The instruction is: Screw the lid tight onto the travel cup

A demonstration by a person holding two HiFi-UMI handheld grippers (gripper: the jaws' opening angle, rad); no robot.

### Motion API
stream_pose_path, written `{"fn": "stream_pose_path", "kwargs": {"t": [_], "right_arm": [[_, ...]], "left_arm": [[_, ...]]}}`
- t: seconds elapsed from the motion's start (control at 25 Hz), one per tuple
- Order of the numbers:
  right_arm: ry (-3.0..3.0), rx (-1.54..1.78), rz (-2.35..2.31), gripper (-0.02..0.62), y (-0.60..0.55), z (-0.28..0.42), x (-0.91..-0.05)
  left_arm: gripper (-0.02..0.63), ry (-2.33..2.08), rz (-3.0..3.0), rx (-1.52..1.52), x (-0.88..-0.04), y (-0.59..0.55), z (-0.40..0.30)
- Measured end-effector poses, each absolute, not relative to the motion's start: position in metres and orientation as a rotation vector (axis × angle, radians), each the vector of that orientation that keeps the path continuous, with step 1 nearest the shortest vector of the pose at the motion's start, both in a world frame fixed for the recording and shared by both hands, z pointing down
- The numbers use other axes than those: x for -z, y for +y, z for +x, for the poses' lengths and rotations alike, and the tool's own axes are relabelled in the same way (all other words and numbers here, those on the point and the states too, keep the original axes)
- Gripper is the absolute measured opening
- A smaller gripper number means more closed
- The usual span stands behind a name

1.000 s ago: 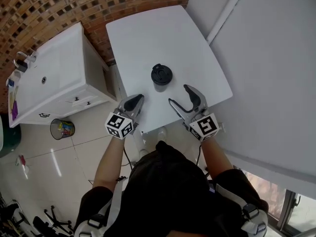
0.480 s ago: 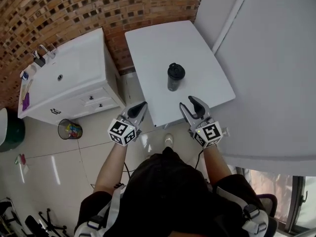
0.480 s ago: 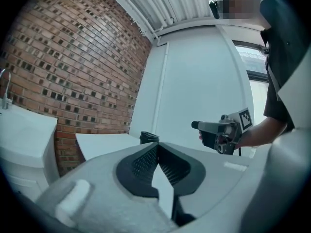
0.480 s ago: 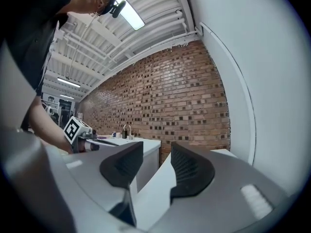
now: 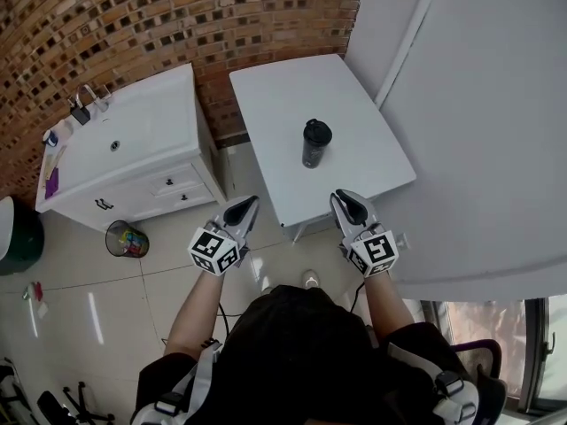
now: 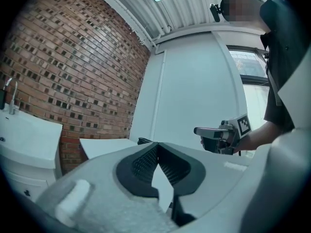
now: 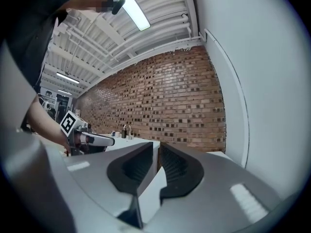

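Head view, starting closest in: both tongs are held out level in front of the person, short of the near edge of the surface (image 5: 292, 91) and touching nothing. The left tongs (image 5: 247, 205) are fully closed, pad against pad, with nothing between them. The jaws of the right tongs (image 5: 347, 200) have just been closing and are down to a narrow slit, and the right gripper view shows only brick wall through that slit, so they are empty too.

Move out past the edge and there's the travel cup (image 5: 313, 152), standing upright on the white surface, long axis straight up, with the black lid (image 5: 317, 131) sitting on its mouth. It's alone out there, well apart from either pair of tongs.

Here's the relation that counts: the cup lies ahead of the tongs and between their two lines, but off-centre towards the right tongs, which look like the nearer pair. From the left it sits ahead and across to the right; the left gripper view just catches the lid's dark rim past its jaw tips. Either pair would, I reckon, have to open before closing round body or lid.

Farther left, a white sink cabinet (image 5: 124, 149) stands beside the surface.
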State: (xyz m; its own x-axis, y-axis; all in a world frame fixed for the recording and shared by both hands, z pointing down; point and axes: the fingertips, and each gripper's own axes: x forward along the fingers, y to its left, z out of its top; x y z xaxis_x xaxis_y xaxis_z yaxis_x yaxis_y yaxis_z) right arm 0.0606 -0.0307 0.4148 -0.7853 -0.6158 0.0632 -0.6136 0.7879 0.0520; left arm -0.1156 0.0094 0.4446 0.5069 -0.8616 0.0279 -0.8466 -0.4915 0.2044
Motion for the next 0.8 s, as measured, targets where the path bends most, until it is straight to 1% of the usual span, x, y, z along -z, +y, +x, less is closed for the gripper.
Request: {"fn": "stream_pose_path", "kwargs": {"t": [0.36,0.52,0.8], "right_arm": [[-2.941,0.008,0.969,0.002,-0.023,0.083,-0.411],[-2.955,-0.023,0.970,0.002,-0.031,0.094,-0.410],[-2.986,-0.009,0.928,0.001,-0.033,0.091,-0.410]], "left_arm": [[0.002,-1.609,2.495,0.178,-0.434,0.021,-0.110],[0.002,-1.603,2.521,0.184,-0.425,0.014,-0.097],[0.002,-1.564,2.571,0.155,-0.428,0.011,-0.077]]}}
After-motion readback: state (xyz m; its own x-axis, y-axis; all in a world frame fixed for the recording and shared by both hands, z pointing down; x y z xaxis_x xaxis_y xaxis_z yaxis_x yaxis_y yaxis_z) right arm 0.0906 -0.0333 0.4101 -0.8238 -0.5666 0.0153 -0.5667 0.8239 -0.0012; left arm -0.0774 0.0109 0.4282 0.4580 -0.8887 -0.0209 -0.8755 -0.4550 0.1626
